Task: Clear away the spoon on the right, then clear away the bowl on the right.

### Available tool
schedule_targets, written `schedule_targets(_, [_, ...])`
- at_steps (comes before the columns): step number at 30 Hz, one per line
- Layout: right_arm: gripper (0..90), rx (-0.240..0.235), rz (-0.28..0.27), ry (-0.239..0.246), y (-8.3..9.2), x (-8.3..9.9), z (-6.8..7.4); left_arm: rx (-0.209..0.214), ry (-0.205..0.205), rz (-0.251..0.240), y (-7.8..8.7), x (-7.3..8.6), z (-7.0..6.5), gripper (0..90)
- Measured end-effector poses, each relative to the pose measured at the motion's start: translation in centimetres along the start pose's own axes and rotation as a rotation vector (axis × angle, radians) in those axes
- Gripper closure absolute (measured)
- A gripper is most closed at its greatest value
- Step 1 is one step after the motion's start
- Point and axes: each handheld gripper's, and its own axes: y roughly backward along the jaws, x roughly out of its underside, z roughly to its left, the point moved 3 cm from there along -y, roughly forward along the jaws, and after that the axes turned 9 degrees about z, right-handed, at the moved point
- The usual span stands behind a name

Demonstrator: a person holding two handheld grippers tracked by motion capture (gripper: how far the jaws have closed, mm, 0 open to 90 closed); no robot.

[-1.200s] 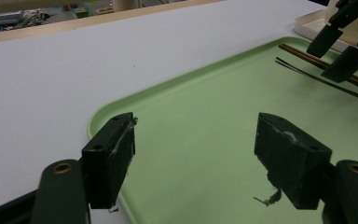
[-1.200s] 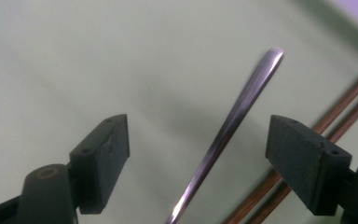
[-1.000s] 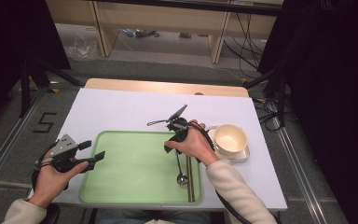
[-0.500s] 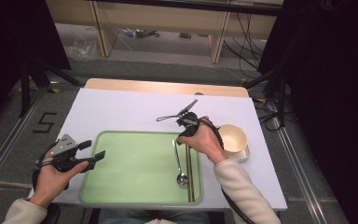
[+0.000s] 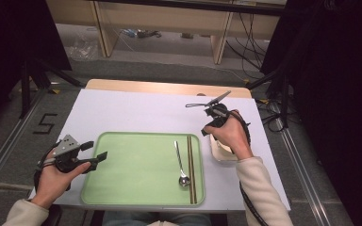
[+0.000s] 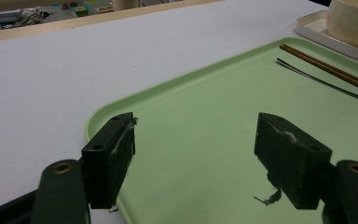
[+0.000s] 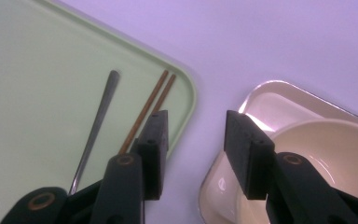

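A green tray (image 5: 136, 141) lies at the table's front with a metal spoon (image 5: 181, 162) and brown chopsticks (image 5: 192, 165) along its right side. My right gripper (image 5: 212, 123) hovers past the tray's right edge, above a cream bowl (image 7: 335, 154) on a small square plate (image 7: 279, 105). Its jaws have just been closing and stand half apart with nothing between them (image 7: 196, 126). My left gripper (image 5: 96, 150) rests at the tray's left edge, open and empty (image 6: 196, 126) over the bare tray (image 6: 205, 93).
The white table top (image 5: 136, 110) stretches behind the tray. The right hand hides much of the plate (image 5: 221, 153) in the high view. A wooden strip (image 5: 169, 87) marks the table's far edge. Cables trail off to the right.
My right hand has left the spoon's handle on the tray and moved right and up to above the bowl. The spoon stays where it was. The left hand has not moved.
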Motion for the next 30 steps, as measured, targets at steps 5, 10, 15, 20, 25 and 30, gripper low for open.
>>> schedule_targets(5, [61.1, 0.018, 0.032, -0.032, 0.3, 0.2, -1.0, -0.002, -0.007, -0.007, 0.2, 0.0, 0.0, 28.8])
schedule_targets(10, [61.9, 0.001, 0.080, -0.055, 0.4, 0.4, -2.2, -0.006, 0.004, -0.003, 0.1, 0.1, 0.1, 28.8])
schedule_targets(15, [59.8, 0.015, 0.120, -0.034, 0.3, 1.0, -4.7, -0.003, -0.007, -0.003, 0.1, 0.0, 0.1, 28.9])
schedule_targets(20, [60.1, 0.026, 0.129, -0.184, 1.1, 1.6, -5.6, 0.011, -0.015, -0.004, -0.1, -0.1, 0.0, 28.9])
schedule_targets(25, [60.6, 0.041, 0.133, -0.248, 1.6, 2.3, -7.1, 0.014, -0.022, -0.014, -0.1, -0.2, 0.0, 28.9])
schedule_targets(30, [60.6, 0.064, 0.108, -0.264, 2.0, 3.0, -8.9, 0.012, -0.014, -0.008, -0.1, -0.2, -0.1, 28.9])
